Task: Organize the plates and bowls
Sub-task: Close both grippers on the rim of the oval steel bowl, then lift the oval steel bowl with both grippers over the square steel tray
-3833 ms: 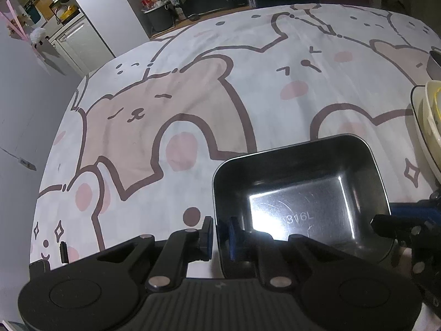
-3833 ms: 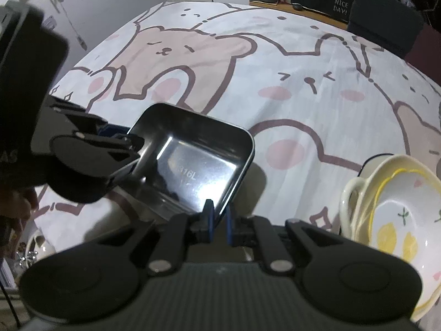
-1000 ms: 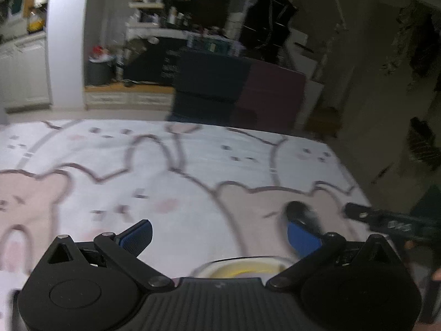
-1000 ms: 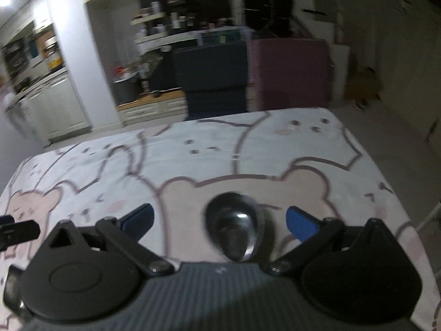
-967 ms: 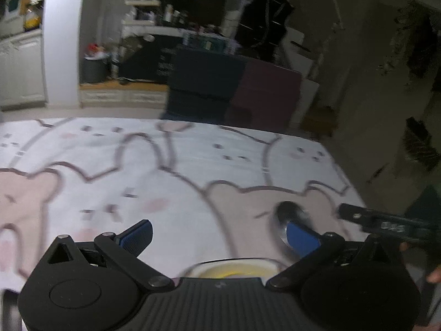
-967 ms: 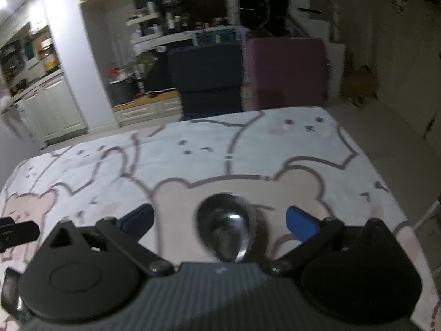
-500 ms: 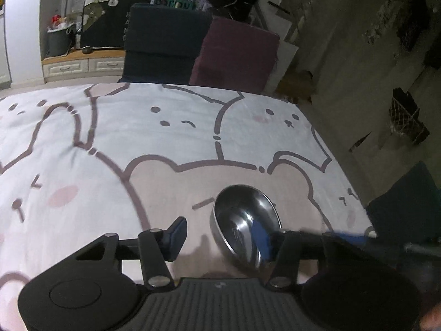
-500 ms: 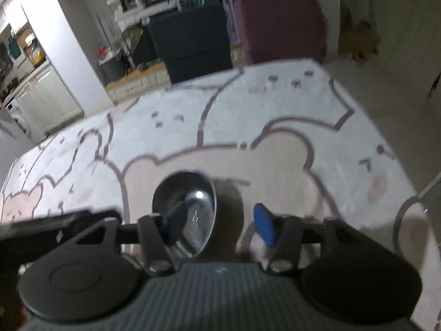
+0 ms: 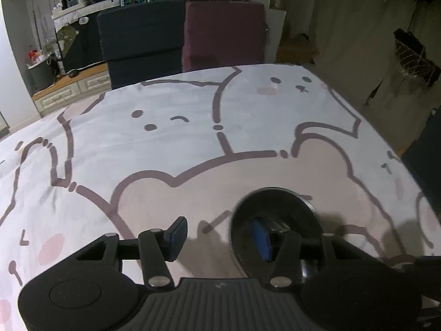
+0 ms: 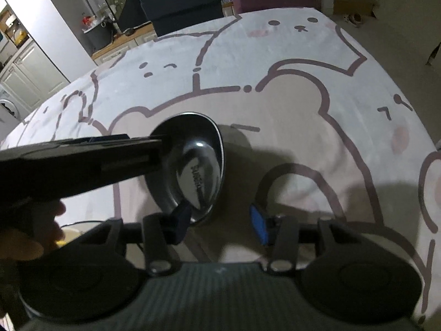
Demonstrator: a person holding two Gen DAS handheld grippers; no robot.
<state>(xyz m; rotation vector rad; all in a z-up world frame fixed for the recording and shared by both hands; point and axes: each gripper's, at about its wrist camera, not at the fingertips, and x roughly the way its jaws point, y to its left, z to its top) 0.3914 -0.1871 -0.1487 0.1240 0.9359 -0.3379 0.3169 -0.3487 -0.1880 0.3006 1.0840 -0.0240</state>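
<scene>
Each gripper is black plastic with a wide ribbed base, round bumps at both sides and two silver screws. The left gripper (image 9: 219, 237) and the right gripper (image 10: 220, 222) both have blue pads (image 10: 259, 227) on their fingers. A hand (image 10: 30, 237) shows at the edge

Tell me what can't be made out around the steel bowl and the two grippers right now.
- Left wrist view: steel bowl motion-blurred; near rim hidden behind left gripper.
- Right wrist view: bowl's left rim hidden behind the left gripper's body.
- Right gripper: pad contact with rim unclear.
- Yellow dish: mostly hidden.
</scene>
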